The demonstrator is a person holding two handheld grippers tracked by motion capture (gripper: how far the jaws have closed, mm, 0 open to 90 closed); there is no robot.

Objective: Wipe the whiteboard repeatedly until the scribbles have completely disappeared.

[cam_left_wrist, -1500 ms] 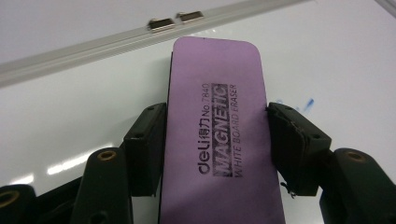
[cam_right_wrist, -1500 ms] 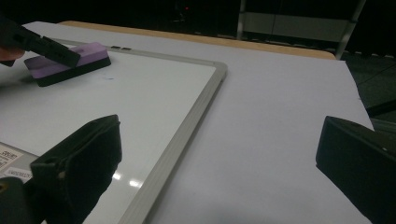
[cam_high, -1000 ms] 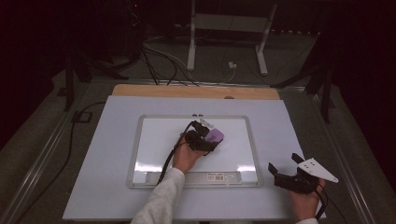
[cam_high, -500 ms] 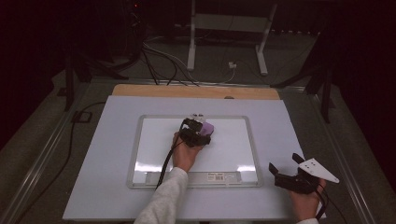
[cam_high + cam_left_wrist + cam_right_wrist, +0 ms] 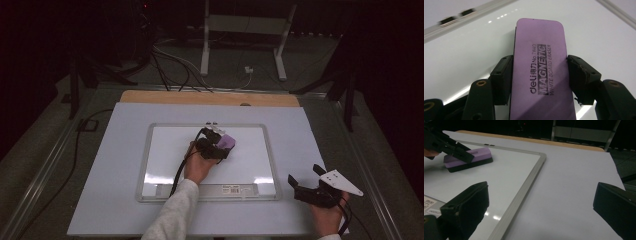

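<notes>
Eraser (image 5: 540, 70), purple top over a black base, lies flat on the whiteboard (image 5: 165, 150), in its upper middle part. Left gripper (image 5: 216, 148) clamps it: black fingers (image 5: 502, 78) press both long sides, printed face up. Whiteboard sits on a pale sheet (image 5: 110, 150) covering the surface. Right gripper (image 5: 306, 184) rests on the sheet off the board's lower right corner, well apart from the eraser, fingers (image 5: 466, 206) spread wide with nothing between them.

The room lay dark; behind the desk (image 5: 125, 200) stood a white metal stand (image 5: 243, 37), with cables (image 5: 175, 70) trailing over grey floor (image 5: 45, 145)
</notes>
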